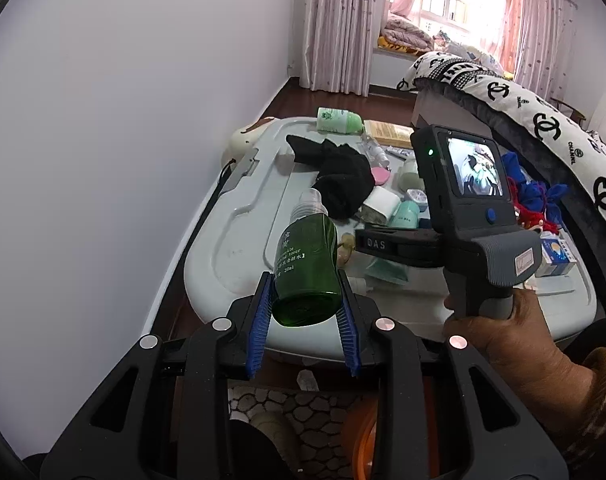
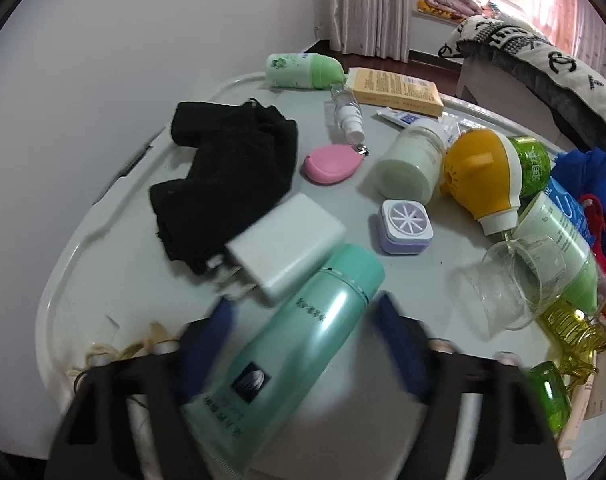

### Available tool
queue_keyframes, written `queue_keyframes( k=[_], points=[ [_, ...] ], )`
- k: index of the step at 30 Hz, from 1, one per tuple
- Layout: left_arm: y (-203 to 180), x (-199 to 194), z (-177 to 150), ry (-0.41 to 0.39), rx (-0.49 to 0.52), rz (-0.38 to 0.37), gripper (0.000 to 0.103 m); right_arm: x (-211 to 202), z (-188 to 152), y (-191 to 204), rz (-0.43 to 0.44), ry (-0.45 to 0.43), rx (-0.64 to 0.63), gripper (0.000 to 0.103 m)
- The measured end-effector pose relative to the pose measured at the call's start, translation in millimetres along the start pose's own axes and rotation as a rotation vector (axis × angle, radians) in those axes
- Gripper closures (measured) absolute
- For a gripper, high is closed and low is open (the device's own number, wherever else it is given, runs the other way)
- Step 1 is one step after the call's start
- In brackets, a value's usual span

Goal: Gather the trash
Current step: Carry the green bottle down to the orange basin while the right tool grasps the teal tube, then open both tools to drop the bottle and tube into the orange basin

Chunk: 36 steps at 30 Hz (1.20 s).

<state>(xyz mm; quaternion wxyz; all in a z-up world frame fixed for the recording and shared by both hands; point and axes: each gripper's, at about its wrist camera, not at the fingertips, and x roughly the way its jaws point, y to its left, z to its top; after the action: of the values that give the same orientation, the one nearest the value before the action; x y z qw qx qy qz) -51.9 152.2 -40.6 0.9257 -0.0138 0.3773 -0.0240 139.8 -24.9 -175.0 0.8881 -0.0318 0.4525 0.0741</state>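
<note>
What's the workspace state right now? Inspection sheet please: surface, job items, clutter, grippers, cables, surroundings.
Surface: pale grey lid, crowded.
Job's things: green toner bottle lifted off the lid; teal tube lying on the lid.
Clutter: black cloth, white charger, pink case, yellow bulb-shaped item, clear cup, yellow box.
Grippers: left gripper shut on the toner bottle; right gripper astride the teal tube, blurred, contact unclear.
Cables: nothing seen.
Surroundings: white wall, bed, pink curtains.
</note>
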Motion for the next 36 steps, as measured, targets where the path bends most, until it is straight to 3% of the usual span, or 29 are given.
queue_keyframes(
  k=[3, 16, 24, 30, 34, 35, 36],
  points=[
    [2, -1, 1, -0.003, -0.008, -0.016, 0.073, -5, -1, -1, 0.038, 0.028, -0.004, 0.069],
    [-19, 2, -3, 0.034, 0.017, -0.084, 0.073, -44, -32, -34, 0.116, 0.011, -0.006, 0.070],
    [-62, -19, -17, 0.114, 0.086, -0.248, 0.073, -115, -61, -65, 0.155, -0.033, -0.002, 0.071],
    [-89, -27, -63, 0.237, 0.152, -0.298, 0.073, -152, -135, -82, 0.197, 0.051, -0.008, 0.071],
    [-107, -17, -89, 0.335, 0.195, -0.288, 0.073, -135, -175, -88, 0.205, 0.170, 0.004, 0.071],
    [-113, -14, -93, 0.353, 0.211, -0.283, 0.073, -129, -180, -91, 0.197, 0.192, 0.020, 0.069],
    [-116, -13, -96, 0.358, 0.219, -0.274, 0.070, -124, -182, -95, 0.192, 0.218, 0.039, 0.049]
  ],
)
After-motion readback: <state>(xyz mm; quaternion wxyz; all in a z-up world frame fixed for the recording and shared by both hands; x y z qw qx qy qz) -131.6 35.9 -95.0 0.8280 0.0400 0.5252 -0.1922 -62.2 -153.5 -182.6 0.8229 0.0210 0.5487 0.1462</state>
